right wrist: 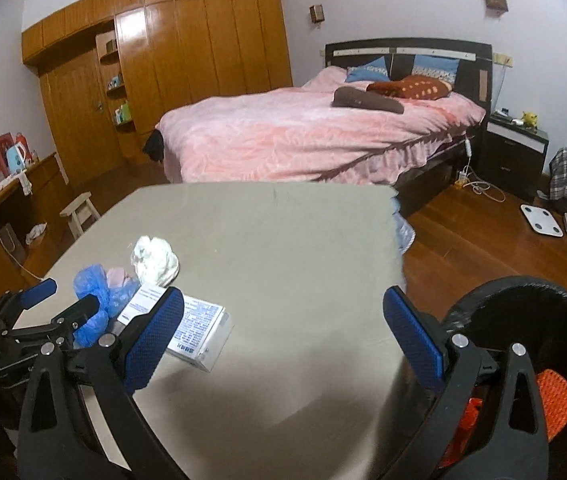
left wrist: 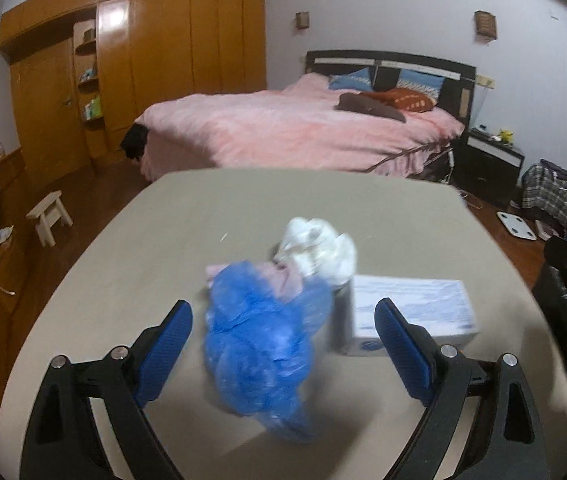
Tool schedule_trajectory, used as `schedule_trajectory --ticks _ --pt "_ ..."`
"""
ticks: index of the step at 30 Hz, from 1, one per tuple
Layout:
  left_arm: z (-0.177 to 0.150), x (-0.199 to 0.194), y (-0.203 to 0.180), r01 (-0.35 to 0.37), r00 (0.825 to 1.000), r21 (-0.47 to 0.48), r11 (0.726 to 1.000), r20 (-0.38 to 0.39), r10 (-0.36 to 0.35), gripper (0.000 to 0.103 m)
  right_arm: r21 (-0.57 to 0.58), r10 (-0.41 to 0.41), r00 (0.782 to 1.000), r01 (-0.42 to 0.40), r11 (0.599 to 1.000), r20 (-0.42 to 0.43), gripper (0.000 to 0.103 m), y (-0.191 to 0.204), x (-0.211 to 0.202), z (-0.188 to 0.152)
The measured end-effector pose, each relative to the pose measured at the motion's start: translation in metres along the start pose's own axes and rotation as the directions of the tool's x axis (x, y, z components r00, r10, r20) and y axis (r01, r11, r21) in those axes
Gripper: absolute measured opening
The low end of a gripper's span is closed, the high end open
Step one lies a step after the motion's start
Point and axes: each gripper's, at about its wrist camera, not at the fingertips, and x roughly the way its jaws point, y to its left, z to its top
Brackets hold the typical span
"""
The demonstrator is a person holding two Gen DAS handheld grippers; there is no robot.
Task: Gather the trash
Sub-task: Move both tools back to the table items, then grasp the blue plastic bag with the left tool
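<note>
- Counter: beige, spread ahead of both tongs.
- Bin: black-lined, just right of the right tongs, orange scraps inside.
- Right tongs: gaping, nothing between the pads.
- Left tongs: wide apart, framing the bag without touching it (blurred).
- Box: white, printed, beside the left tongs' right pad.
- Bag: crumpled blue plastic.
- Paper: white wad, beyond the bag.

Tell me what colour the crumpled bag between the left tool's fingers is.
Blue; the bag shows best in the left wrist view.
</note>
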Motion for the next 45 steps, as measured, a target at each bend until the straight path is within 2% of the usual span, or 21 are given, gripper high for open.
schedule_trajectory --ticks 7,9,13,15,20,28,33,45 --pt "-0.005 0.019 0.012 0.011 0.997 -0.042 0.999 -0.074 -0.014 0.088 -0.024 0.000 0.999 -0.001 1.000 -0.049 0.097 0.013 0.023 -0.011" --pt "-0.007 0.027 0.013 0.030 0.993 -0.049 0.998 -0.113 -0.035 0.077 -0.028 -0.002 0.998 0.001 1.000 -0.059 0.097 0.013 0.028 -0.014" --pt "-0.010 0.037 0.018 0.044 0.986 -0.072 0.996 -0.160 -0.055 0.067 -0.041 -0.008 0.998 0.005 0.999 -0.062 0.097 0.012 0.032 -0.016" --pt "-0.011 0.039 0.019 0.049 0.984 -0.080 0.996 -0.169 -0.062 0.053 -0.046 -0.009 0.998 0.006 0.999 -0.066 0.097 0.012 0.033 -0.017" --pt "-0.012 0.035 0.018 0.044 0.987 -0.072 0.996 -0.154 -0.054 0.045 -0.035 -0.018 0.997 0.015 0.999 -0.075 0.097 0.007 0.037 -0.017" --pt "-0.013 0.008 0.015 0.047 0.995 -0.069 0.997 -0.081 -0.052 0.044 -0.046 -0.069 0.991 0.064 0.997 -0.117 0.097 0.002 0.045 -0.020" --pt "-0.014 -0.001 0.012 0.047 0.996 -0.065 0.997 -0.067 -0.052 0.044 -0.071 -0.077 0.985 0.067 0.995 -0.152 0.097 0.006 0.050 -0.025" --pt "-0.009 0.006 0.023 -0.013 0.997 -0.069 0.998 -0.081 0.007 0.044 -0.088 -0.023 0.978 0.005 0.996 -0.205 0.097 0.018 0.050 -0.033"
